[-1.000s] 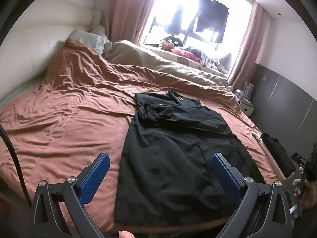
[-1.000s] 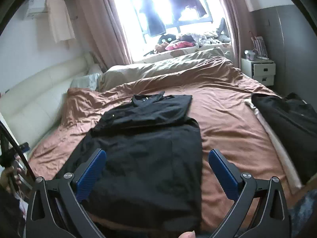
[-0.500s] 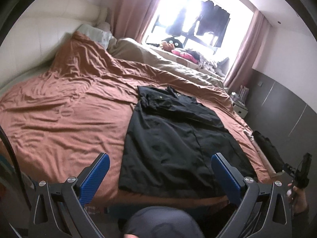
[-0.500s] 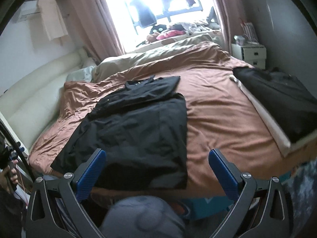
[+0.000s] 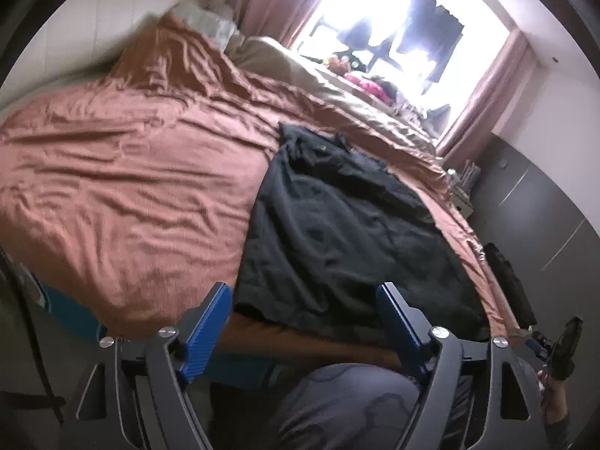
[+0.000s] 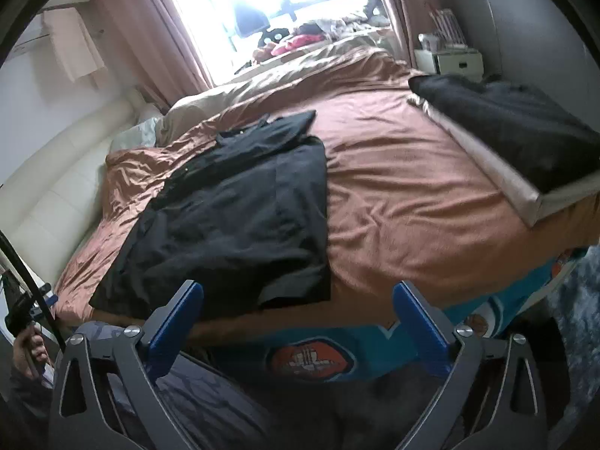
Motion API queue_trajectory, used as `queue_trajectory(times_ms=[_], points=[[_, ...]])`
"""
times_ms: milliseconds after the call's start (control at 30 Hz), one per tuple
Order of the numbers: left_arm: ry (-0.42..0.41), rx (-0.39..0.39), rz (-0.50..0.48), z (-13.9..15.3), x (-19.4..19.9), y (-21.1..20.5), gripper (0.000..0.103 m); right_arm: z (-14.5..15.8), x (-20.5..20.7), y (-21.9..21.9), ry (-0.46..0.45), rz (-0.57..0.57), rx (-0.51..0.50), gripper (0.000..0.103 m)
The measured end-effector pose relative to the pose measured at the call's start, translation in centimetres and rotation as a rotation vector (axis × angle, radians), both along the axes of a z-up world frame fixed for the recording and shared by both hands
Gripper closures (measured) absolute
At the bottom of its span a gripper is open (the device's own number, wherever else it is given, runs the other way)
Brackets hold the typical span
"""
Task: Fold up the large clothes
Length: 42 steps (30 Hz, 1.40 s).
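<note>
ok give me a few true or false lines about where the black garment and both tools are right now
1. The black garment lies spread on the brown bedspread. True.
2. The left tool is shut on the garment's hem. False: it is open, holding nothing.
3. The right tool is open. True.
4. A second dark garment lies near the bed's right edge. True.
5. The black garment hangs off the bed onto the floor. False: it lies wholly on the bed.

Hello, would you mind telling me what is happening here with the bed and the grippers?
A person is folding clothes on the bed. A black garment lies spread near the foot edge, sleeves folded in. Both the left gripper and the right gripper hang open off the bed, holding nothing. Another dark garment lies at the far right.
</note>
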State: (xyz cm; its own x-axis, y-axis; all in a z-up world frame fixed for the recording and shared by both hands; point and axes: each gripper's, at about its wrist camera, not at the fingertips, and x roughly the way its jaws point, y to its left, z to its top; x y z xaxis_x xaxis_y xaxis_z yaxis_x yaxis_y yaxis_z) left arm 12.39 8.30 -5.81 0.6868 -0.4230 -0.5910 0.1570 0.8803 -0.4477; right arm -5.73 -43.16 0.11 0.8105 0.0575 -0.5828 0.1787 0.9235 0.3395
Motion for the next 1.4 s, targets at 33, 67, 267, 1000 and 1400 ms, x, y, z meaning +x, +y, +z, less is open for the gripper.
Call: queue_trajectory(times_ms=[33, 67, 267, 1000, 1400], points=[[0.012, -0.002, -0.001, -0.6, 0.3, 0.0, 0.024, -0.6, 0.2, -0.3, 0.008, -0.003, 0.026, 0.010], [0.025, -0.004, -0.003, -1.1, 0.6, -0.1, 0.024, -1.2, 0.6, -0.6, 0.016, -0.004, 0.053, 0.013], [0.091, -0.013, -0.002, -4.0, 2.4, -0.1, 0.037, -4.2, 2.6, -2.2, 0.038, -0.009, 0.196, 0.035], [0.247, -0.095, 0.029, -9.0, 10.8, -0.1, 0.049, -9.9, 8.6, -4.7, -0.011, 0.053, 0.505, 0.045], [0.281, -0.342, -0.020, -9.9, 9.5, 0.8, 0.050, -12.1, 8.3, -5.2, -0.073, -0.010, 0.609, 0.053]])
